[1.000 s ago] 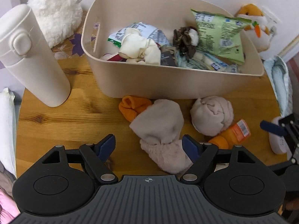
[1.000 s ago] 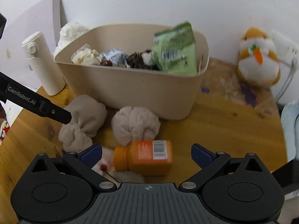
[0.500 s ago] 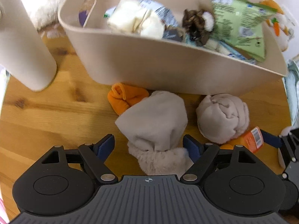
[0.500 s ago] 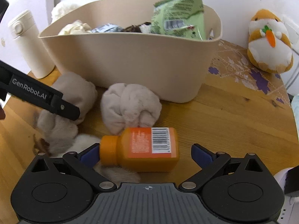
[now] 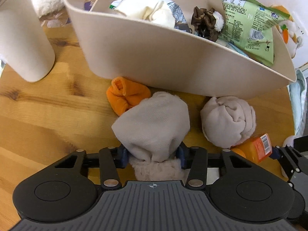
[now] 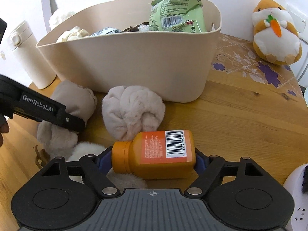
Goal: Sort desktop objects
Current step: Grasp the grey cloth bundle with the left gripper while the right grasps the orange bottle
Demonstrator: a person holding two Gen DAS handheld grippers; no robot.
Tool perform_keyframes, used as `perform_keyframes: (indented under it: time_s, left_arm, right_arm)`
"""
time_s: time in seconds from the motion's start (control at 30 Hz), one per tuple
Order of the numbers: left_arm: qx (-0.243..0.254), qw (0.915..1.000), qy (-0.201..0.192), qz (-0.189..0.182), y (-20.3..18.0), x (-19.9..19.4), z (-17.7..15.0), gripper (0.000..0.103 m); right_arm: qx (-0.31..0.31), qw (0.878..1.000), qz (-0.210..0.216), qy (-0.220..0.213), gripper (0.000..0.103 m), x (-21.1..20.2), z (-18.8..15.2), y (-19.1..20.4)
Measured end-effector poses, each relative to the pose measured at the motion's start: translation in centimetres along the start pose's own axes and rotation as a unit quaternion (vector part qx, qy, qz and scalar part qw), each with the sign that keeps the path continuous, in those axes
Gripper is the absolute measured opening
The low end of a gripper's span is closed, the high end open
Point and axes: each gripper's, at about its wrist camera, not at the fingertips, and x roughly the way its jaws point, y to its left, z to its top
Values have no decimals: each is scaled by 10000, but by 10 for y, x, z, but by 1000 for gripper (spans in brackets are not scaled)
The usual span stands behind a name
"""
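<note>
Both grippers closed since earlier: left gripper (image 5: 153,156) clamps beige sock (image 5: 154,125), right gripper (image 6: 152,160) orange bottle (image 6: 154,154) (wooden table (image 6: 240,119)).

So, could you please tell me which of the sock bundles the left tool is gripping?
The left tool grips the flatter beige bundle beside the orange socks; the rounder beige ball lies free.

"GenRobot.AI" on left hand-held gripper (image 6: 57,113)

Both grippers (image 5: 153,158) (image 6: 152,162) are black with ribbed grey bases, silver screws, and blue fingers (image 6: 103,160); one arm reads "GenRobot.AI".
</note>
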Motion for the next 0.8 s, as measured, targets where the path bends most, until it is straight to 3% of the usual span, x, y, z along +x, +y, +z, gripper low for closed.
perform_keyframes:
  time_s: [0.3, 0.57, 0.8]
  left_arm:
    - [283, 9993, -251, 26, 11, -19, -10, 35]
    - [607, 9964, -581, -127, 20, -51, -12, 35]
    - [1318, 9843, -1150, -224, 27, -87, -23, 35]
  right_arm:
    - [103, 9999, -28, -51, 79, -18, -9, -3]
    - [128, 9995, 31, -302, 79, -45, -6, -7]
    - [-47, 9982, -154, -584, 79, -70, -3, -6]
